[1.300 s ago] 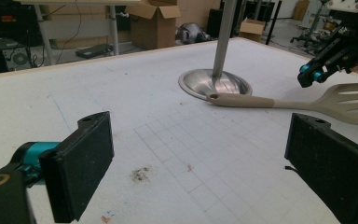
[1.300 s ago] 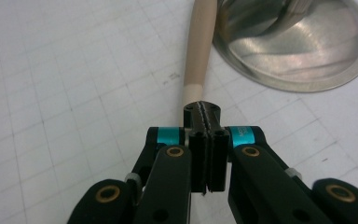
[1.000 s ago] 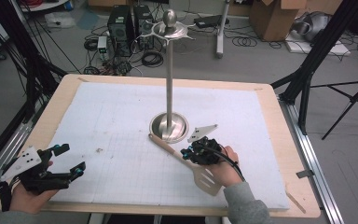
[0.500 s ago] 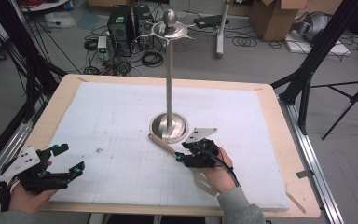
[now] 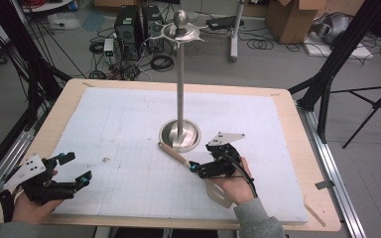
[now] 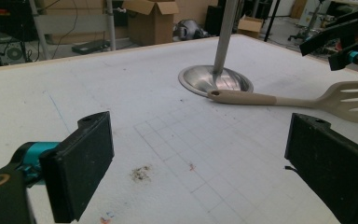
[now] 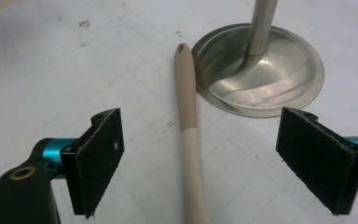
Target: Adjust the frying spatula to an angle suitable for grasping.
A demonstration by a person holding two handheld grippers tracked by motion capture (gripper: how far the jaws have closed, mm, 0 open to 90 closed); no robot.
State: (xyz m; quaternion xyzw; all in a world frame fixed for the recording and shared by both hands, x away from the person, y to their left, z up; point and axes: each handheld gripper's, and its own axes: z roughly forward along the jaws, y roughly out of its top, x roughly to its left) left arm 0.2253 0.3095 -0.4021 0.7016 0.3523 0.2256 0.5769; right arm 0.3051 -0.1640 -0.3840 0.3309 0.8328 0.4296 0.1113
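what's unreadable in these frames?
- Spatula blade: in the high view, mostly under the right hand and right gripper; in the left gripper view, cut off by the right edge.
- Stand top: cut off by the top edge in both gripper views.
- Left gripper: body cut off by the bottom edge in its own view.

Each claw is built in black w/ teal fittings at the jaw roots; flat black pads are worn rough. A grey 3-cornered plate tops left claw and right claw. Grey sleeves are worn.
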